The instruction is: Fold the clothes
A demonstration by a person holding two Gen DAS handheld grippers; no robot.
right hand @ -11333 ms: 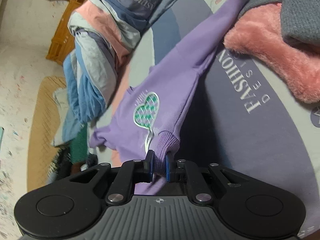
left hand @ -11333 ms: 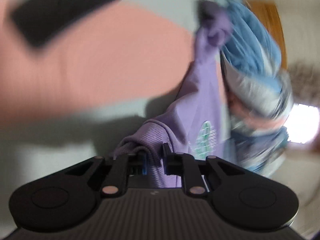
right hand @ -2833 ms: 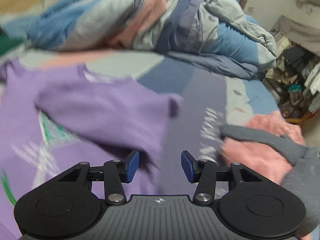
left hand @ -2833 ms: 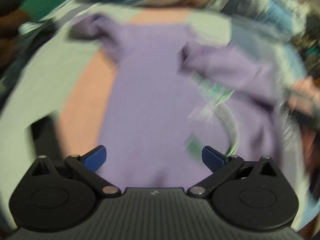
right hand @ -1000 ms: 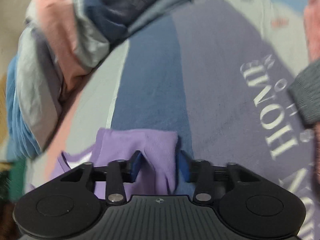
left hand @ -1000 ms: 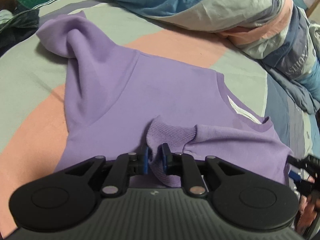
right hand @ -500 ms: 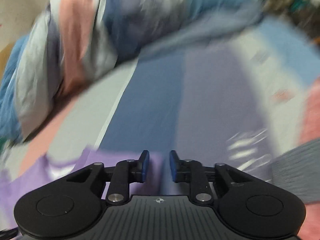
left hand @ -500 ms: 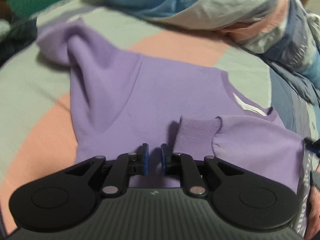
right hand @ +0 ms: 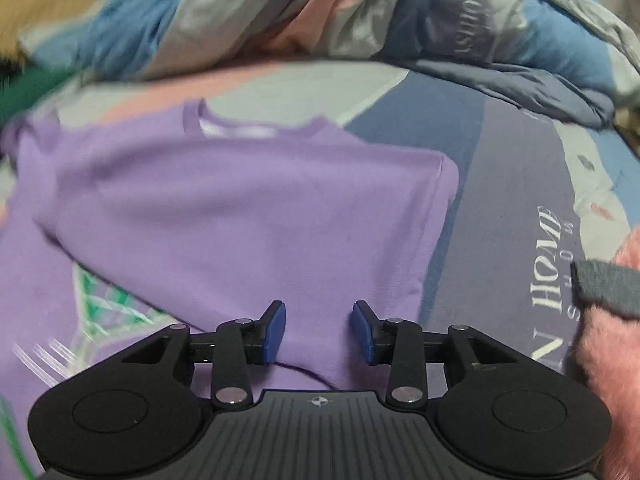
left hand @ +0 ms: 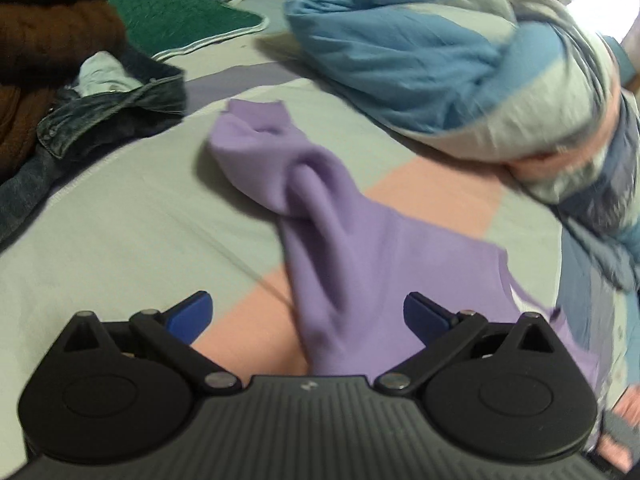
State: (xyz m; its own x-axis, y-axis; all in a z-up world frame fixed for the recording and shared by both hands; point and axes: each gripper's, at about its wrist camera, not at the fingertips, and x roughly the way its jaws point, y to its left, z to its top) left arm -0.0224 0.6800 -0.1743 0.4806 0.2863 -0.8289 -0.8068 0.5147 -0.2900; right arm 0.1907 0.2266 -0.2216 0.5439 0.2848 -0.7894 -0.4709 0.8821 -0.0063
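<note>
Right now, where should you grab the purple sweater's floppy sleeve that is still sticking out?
Probably by its cuff end. That sleeve of the purple sweater lies stretched out and bunched on the bed sheet, its open end farthest from the body. The left gripper, its jaws opening and empty, could come down from above and pinch the cuff's edge, where the cloth is loose and raised.

On the bed (left hand: pixel 120 216), bare sheet lies open to the near left of the purple sweatshirt (left hand: pixel 360 264), giving clear passage there. The bundled quilt (left hand: pixel 440 52) blocks the far side, and a denim garment (left hand: pixel 104 116) with a brown knit (left hand: pixel 44 40) crowds the far left. To the right, printed sheet stays free up to the pink fleece (right hand: pixel 612 344) and grey knit (right hand: pixel 604 284).
</note>
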